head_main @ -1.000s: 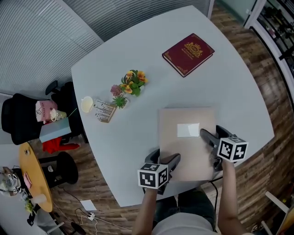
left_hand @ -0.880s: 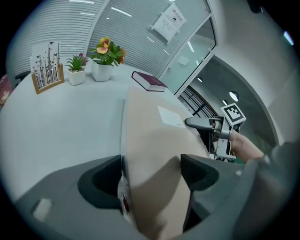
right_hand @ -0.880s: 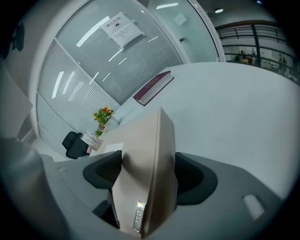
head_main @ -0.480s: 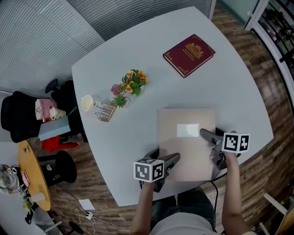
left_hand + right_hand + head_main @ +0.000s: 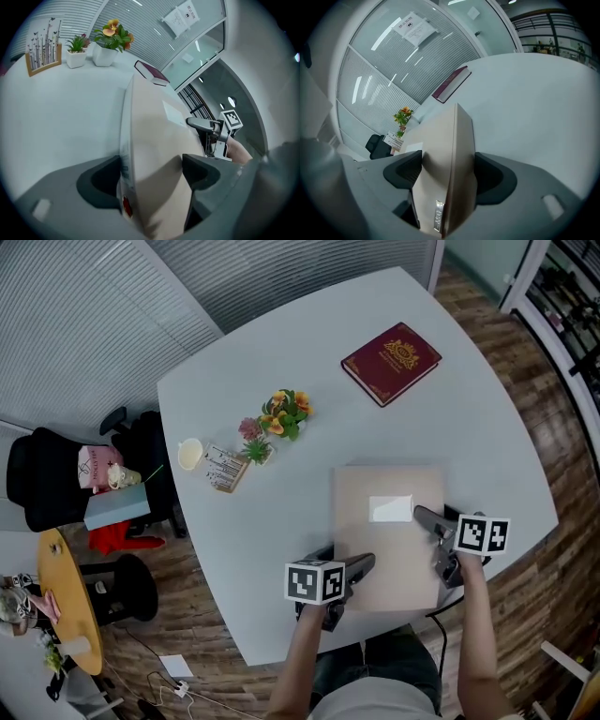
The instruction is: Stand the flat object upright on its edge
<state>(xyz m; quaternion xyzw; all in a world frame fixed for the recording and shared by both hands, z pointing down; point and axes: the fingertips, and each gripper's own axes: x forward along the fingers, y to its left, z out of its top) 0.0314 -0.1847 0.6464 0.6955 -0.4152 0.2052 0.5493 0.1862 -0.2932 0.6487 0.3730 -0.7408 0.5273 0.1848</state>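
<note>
- While the box (image 5: 384,545) lies flat at the near edge of the table (image 5: 309,352), my left gripper (image 5: 347,570) (image 5: 150,183) pinches its near-left corner, pads pressed against both faces.
- Between the two grippers, the box's long axis runs away from me, with its far edge resting on the table.
- My right gripper (image 5: 433,523) (image 5: 445,173) clamps the box's right edge, a little farther from me than the left.
- Both grippers hold the near half, so I judge that raising that end would pivot the box up onto its far edge.
</note>
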